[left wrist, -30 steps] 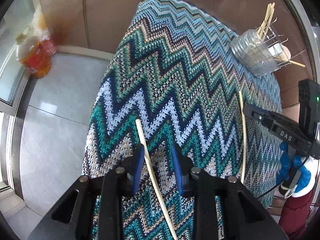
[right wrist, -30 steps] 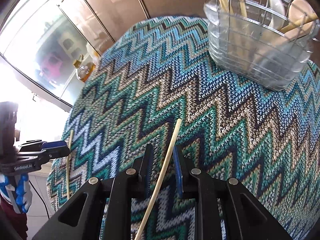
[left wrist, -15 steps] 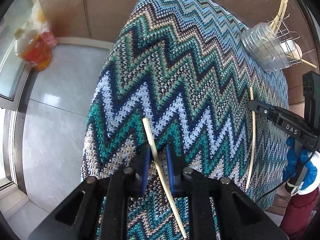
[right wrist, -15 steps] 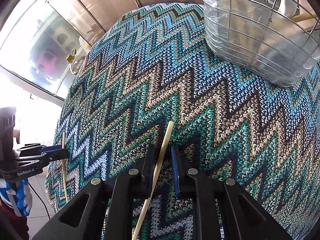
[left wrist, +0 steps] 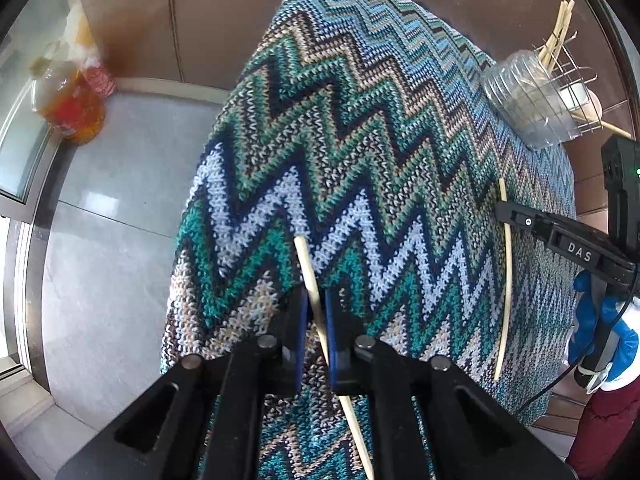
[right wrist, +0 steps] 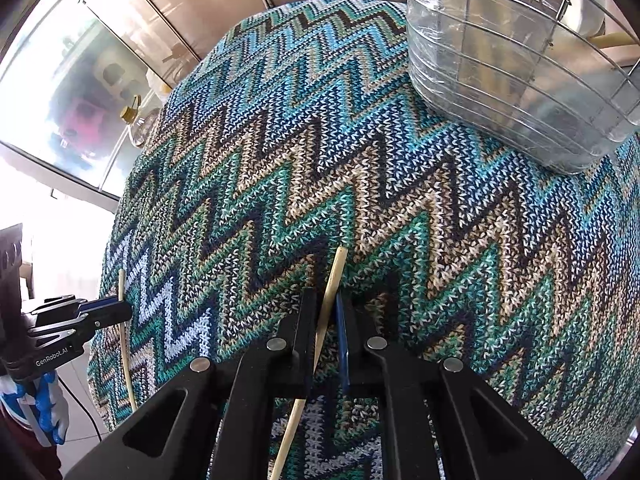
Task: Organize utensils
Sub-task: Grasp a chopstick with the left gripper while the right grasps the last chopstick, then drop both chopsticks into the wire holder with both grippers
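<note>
My left gripper (left wrist: 316, 304) is shut on a pale wooden chopstick (left wrist: 308, 270) held just above the zigzag knitted cloth (left wrist: 360, 140). My right gripper (right wrist: 326, 304) is shut on a second chopstick (right wrist: 334, 276); it also shows at the right of the left wrist view (left wrist: 507, 264), gripped by the right gripper (left wrist: 504, 212). The left gripper (right wrist: 120, 310) and its chopstick (right wrist: 122, 284) show at the left of the right wrist view. A wire utensil basket (right wrist: 520, 60) lined with clear plastic stands at the far right of the table and holds more chopsticks (left wrist: 558, 32).
The cloth-covered table (right wrist: 400, 200) drops off to a grey tiled floor (left wrist: 112, 220) on the left. A bottle of amber liquid (left wrist: 70, 104) stands on the floor by a glass door. Brown cabinet panels (left wrist: 180, 12) are behind the table.
Both grippers have closed from open onto their chopsticks. The right gripper has moved nearer the basket, and both chopsticks have come up off the cloth.
</note>
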Tool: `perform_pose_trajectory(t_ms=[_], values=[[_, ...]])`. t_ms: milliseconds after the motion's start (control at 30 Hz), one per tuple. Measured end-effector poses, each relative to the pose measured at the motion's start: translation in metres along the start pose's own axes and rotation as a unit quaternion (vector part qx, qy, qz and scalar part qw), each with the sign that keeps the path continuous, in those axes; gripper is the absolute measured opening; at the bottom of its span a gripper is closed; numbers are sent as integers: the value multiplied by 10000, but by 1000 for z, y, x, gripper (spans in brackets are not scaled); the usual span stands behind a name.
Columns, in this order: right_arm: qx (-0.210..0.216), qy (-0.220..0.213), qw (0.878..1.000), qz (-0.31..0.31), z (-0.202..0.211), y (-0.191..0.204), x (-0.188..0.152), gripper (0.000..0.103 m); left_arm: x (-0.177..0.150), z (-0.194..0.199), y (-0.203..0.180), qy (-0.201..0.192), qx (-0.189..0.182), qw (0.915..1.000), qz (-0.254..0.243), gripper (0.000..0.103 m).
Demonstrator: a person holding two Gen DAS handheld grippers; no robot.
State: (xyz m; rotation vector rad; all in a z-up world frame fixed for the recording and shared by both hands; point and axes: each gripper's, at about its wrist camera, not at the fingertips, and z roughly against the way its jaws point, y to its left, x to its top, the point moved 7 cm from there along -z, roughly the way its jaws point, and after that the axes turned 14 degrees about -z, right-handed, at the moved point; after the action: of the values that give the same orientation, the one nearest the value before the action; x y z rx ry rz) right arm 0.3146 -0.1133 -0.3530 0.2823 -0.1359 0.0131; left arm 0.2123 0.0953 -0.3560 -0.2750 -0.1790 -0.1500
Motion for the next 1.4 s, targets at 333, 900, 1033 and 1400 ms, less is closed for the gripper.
perform_pose_trajectory(t_ms=[333,900,1033,1400], values=[[370,-355,9986,-103,32,2,-24,6,1,4,2,-68,5,9998,206,5],[1244,-1577,9791,-318,145,-26,-86,5,-11,65,-23,-756,147,9970,55,4],[1398,-1759,9735,-423,158,-33,-98,5,-11,83,-38,-975,75,9952,-85,4],[1486,-2368,9588,-514,203,-58,-104,5,11,125,-83,-1632,-160,9853,-483,4]])
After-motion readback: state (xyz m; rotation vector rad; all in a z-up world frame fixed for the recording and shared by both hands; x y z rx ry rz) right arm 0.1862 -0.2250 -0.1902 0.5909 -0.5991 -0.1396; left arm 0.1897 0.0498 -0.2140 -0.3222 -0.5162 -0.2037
